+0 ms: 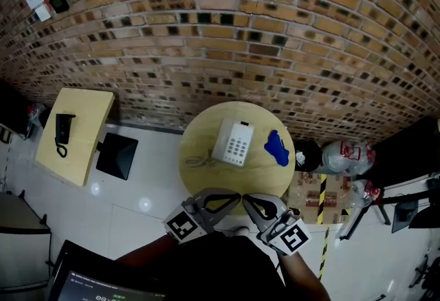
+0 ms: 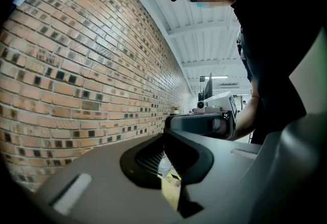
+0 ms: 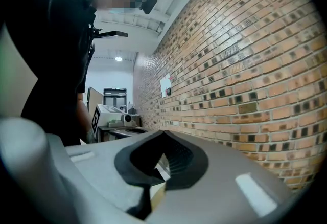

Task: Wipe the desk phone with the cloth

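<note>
Head view first: one round table [image 1: 206, 129] of pale wood. On it lies one white desk phone [image 1: 234, 143], flat and rectangular, with its coiled cord [image 1: 199, 161] trailing left. One blue cloth [image 1: 278, 148] lies crumpled just right of the phone, apart from it. Two grippers hang at the table's near rim. The left gripper [image 1: 237, 196] and right gripper [image 1: 247, 201] angle inward, nose to nose, well short of phone and cloth. Each carries one checkered marker cube [image 1: 182, 226]. Off to the left, one rectangular side table [image 1: 86, 104] bears one black handset [image 1: 64, 131]. A rough brick wall [image 1: 227, 31] fills the top.

Left gripper view: the left gripper [image 2: 165, 136] shows two smooth grey plastic jaws pressed together at the tips. They pinch nothing, and a black-lined teardrop gap sits behind them. The right gripper [image 2: 202, 123] sits just beyond, level, with brick to the left.

Right gripper view: the right gripper [image 3: 163, 133] has the same matte grey jaws, tips closed tight and empty. Brick runs along the right.
</note>
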`<move>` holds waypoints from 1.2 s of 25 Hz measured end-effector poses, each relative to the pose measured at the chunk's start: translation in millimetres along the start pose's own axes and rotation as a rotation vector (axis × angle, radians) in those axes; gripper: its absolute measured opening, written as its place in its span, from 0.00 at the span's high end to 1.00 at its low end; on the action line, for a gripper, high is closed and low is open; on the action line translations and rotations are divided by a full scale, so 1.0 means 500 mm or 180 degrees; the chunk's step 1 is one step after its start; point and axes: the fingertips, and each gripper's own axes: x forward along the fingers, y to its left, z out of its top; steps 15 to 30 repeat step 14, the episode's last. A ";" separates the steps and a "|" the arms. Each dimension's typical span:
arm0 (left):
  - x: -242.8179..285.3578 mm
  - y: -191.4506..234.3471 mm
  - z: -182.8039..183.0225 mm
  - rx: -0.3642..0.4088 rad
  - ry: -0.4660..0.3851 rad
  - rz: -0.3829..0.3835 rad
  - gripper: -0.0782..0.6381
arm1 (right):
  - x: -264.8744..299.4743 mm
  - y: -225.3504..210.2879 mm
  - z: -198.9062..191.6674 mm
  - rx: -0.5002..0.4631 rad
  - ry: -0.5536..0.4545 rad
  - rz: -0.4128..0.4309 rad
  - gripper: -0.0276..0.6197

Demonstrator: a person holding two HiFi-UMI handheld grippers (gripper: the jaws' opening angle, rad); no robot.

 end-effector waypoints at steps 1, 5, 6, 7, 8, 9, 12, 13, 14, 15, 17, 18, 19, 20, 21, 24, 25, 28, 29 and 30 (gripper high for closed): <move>0.001 0.002 0.002 0.0005 0.0000 -0.0008 0.89 | 0.002 0.000 0.003 -0.0001 -0.0008 -0.0002 0.96; 0.008 0.002 0.007 0.0042 -0.0004 -0.0045 0.89 | 0.003 -0.010 0.008 -0.0045 -0.0038 -0.0015 0.96; 0.010 0.002 0.008 0.0046 -0.0007 -0.0047 0.89 | 0.003 -0.014 0.008 -0.0061 -0.0049 -0.0017 0.96; 0.011 0.003 0.008 0.0052 -0.0007 -0.0048 0.89 | 0.003 -0.017 0.009 -0.0067 -0.0056 -0.0016 0.96; 0.013 0.005 0.009 0.0055 -0.0008 -0.0046 0.89 | 0.004 -0.018 0.010 -0.0067 -0.0061 -0.0012 0.96; 0.014 0.007 0.010 0.0051 -0.0009 -0.0044 0.89 | 0.004 -0.019 0.010 -0.0064 -0.0063 -0.0008 0.96; 0.019 0.011 0.012 0.0037 -0.0001 -0.0047 0.89 | 0.002 -0.023 0.009 -0.0041 -0.0053 -0.0004 0.96; 0.021 0.011 0.013 0.0041 0.0001 -0.0052 0.89 | 0.001 -0.025 0.008 -0.0037 -0.0054 -0.0005 0.96; 0.023 0.012 0.014 0.0045 0.0000 -0.0057 0.89 | -0.001 -0.026 0.008 -0.0030 -0.0051 -0.0006 0.96; 0.023 0.012 0.014 0.0045 0.0000 -0.0057 0.89 | -0.001 -0.026 0.008 -0.0030 -0.0051 -0.0006 0.96; 0.023 0.012 0.014 0.0045 0.0000 -0.0057 0.89 | -0.001 -0.026 0.008 -0.0030 -0.0051 -0.0006 0.96; 0.023 0.012 0.014 0.0045 0.0000 -0.0057 0.89 | -0.001 -0.026 0.008 -0.0030 -0.0051 -0.0006 0.96; 0.023 0.012 0.014 0.0045 0.0000 -0.0057 0.89 | -0.001 -0.026 0.008 -0.0030 -0.0051 -0.0006 0.96; 0.023 0.012 0.014 0.0045 0.0000 -0.0057 0.89 | -0.001 -0.026 0.008 -0.0030 -0.0051 -0.0006 0.96; 0.023 0.012 0.014 0.0045 0.0000 -0.0057 0.89 | -0.001 -0.026 0.008 -0.0030 -0.0051 -0.0006 0.96; 0.023 0.012 0.014 0.0045 0.0000 -0.0057 0.89 | -0.001 -0.026 0.008 -0.0030 -0.0051 -0.0006 0.96; 0.023 0.012 0.014 0.0045 0.0000 -0.0057 0.89 | -0.001 -0.026 0.008 -0.0030 -0.0051 -0.0006 0.96; 0.023 0.012 0.014 0.0045 0.0000 -0.0057 0.89 | -0.001 -0.026 0.008 -0.0030 -0.0051 -0.0006 0.96; 0.023 0.012 0.014 0.0045 0.0000 -0.0057 0.89 | -0.001 -0.026 0.008 -0.0030 -0.0051 -0.0006 0.96; 0.023 0.012 0.014 0.0045 0.0000 -0.0057 0.89 | -0.001 -0.026 0.008 -0.0030 -0.0051 -0.0006 0.96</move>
